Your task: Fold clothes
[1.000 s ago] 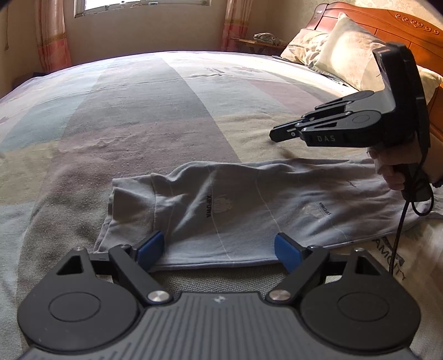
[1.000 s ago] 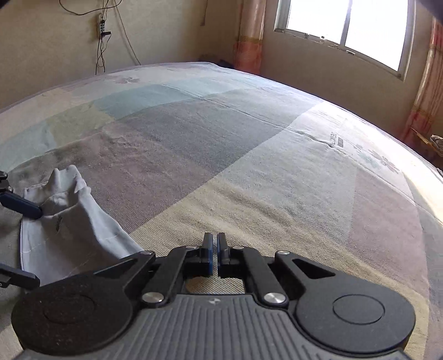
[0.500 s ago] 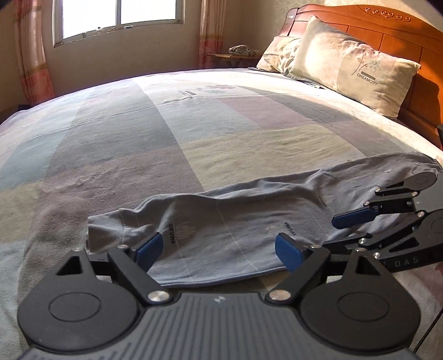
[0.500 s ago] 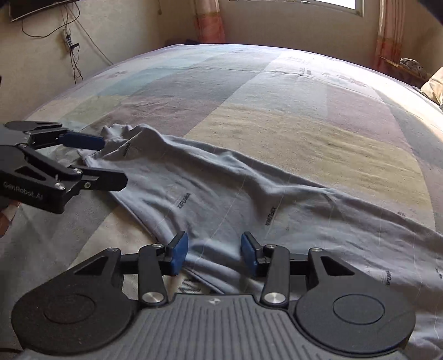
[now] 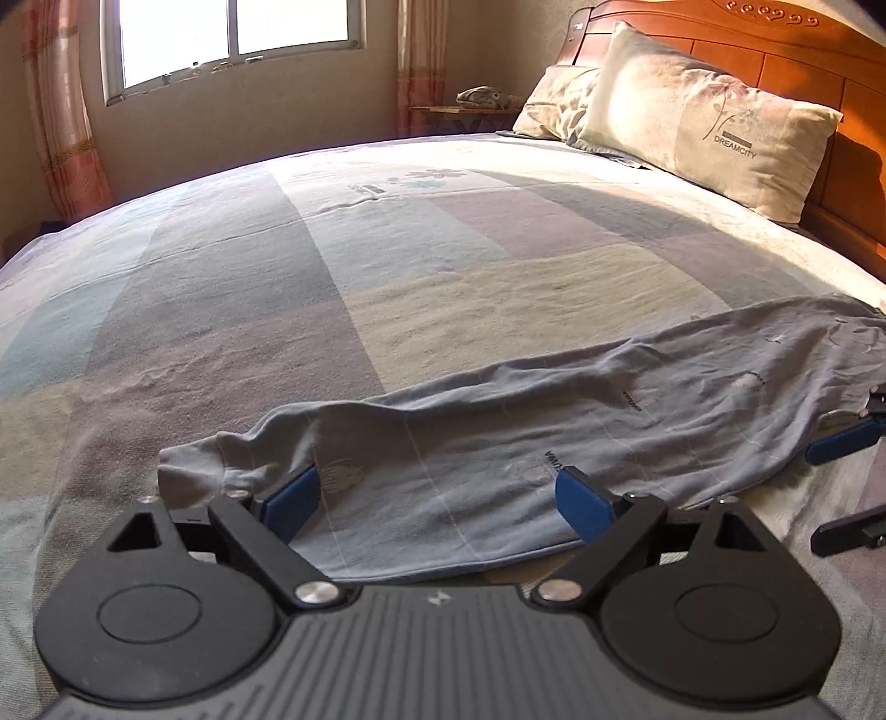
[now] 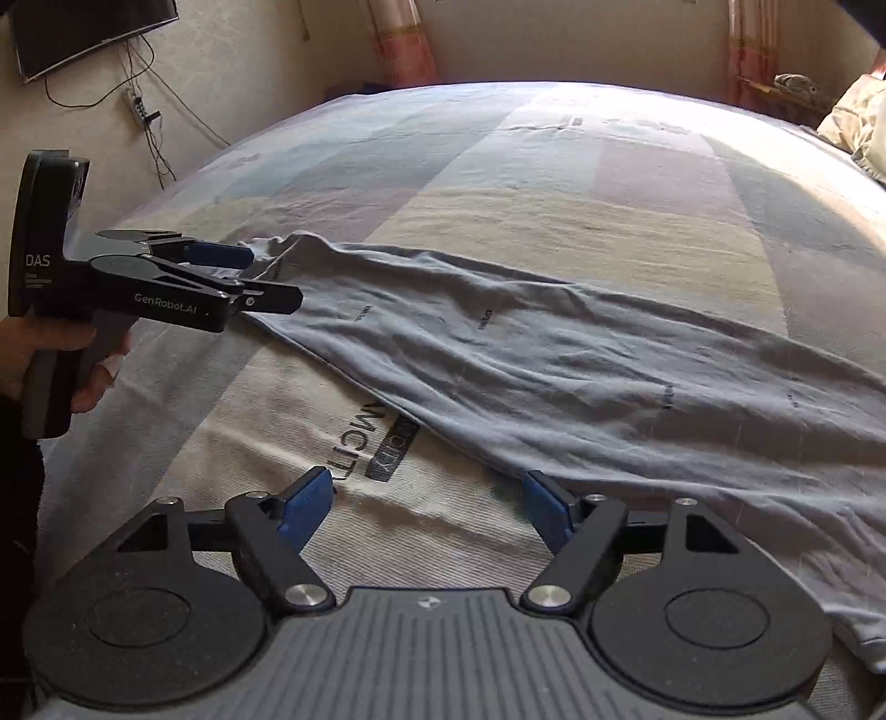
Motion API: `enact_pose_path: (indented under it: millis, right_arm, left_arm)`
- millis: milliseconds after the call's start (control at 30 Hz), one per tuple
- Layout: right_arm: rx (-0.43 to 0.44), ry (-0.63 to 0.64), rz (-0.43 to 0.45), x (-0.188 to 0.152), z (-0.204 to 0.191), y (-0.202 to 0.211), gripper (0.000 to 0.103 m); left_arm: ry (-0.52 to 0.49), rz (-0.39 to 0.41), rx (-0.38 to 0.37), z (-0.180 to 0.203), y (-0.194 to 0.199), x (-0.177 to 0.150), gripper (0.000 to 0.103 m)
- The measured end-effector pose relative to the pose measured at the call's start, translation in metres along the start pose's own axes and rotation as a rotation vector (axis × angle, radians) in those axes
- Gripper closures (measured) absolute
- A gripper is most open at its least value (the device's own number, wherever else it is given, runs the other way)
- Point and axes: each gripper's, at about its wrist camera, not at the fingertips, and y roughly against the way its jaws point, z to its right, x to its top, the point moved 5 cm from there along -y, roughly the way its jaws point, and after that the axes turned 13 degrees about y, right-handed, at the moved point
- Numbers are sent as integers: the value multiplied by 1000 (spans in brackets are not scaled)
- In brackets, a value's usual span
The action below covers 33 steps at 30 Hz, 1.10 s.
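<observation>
Garment (image 5: pixel 498 443) between low, tilted grippers

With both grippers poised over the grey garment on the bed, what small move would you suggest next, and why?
Probably lower both grippers onto the garment's near edge and close. The left gripper stands open over the grey garment, gripping nothing; the right gripper, jaws opening, hovers beside that edge over bare bedspread, so it likely needs a slight shift onto the cloth.

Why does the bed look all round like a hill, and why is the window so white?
Left wrist view: the fisheye lens bends the bed into a dome; daylight washes out the window; sun glows on the pillow. Right wrist view: same bulge, with glare whitening the bed's far edge.
</observation>
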Motion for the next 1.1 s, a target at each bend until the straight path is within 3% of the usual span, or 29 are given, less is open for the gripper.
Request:
enact_pose_path:
  millis: [67,133,200,233,300,367,400,533,600,733,800,833,1000,1100]
  right_arm:
    - [-127,-10,11,-7,23,16,22]
    - [-238,-106,-49,-24,60,19,22]
    - [-281,-226,-132,-50,90,16,22]
    - [-283,-280,-162,-62,100,16,21]
    - [-186,-305,-146,-67,99,23,7]
    - [-76,-313,-172,-58,96,33,9]
    - [-56,-317,-145,-50,100,38,11]
    - [-147,-301,-75,-10,137,25,11]
    - [-177,-337,-108,2,157,0,11]
    - [-253,-267,-251,11,166,-60,11]
    - [-320,-181,-266,16,164,-81,0]
    - [-342,-160,-258,19,165,-88,0]
    - [-318,-215,-210,33,189,-91,3]
    - [-264,-277,-212,34,176,-70,4]
  left_arm:
    - [-26,-27,18,6,-10,-4,11]
    - [-13,-50,25,4,-18,-8,11]
    - [8,-56,18,1,-20,-10,11]
    - [13,-57,16,0,-20,-10,10]
    - [23,-59,13,-3,-19,-10,10]
    - [20,-59,17,-2,-18,-10,10]
    - [13,-57,22,0,-17,-10,10]
    - [-8,-40,48,1,-11,-7,10]
    - [0,-35,54,-2,-9,-5,10]
    - [20,-33,61,-10,-9,-4,10]
    - [21,-33,60,-10,-9,-4,10]
    - [21,-32,60,-11,-8,-4,10]
    - [23,-32,58,-12,-7,-3,10]
    - [24,-31,57,-13,-6,-3,10]
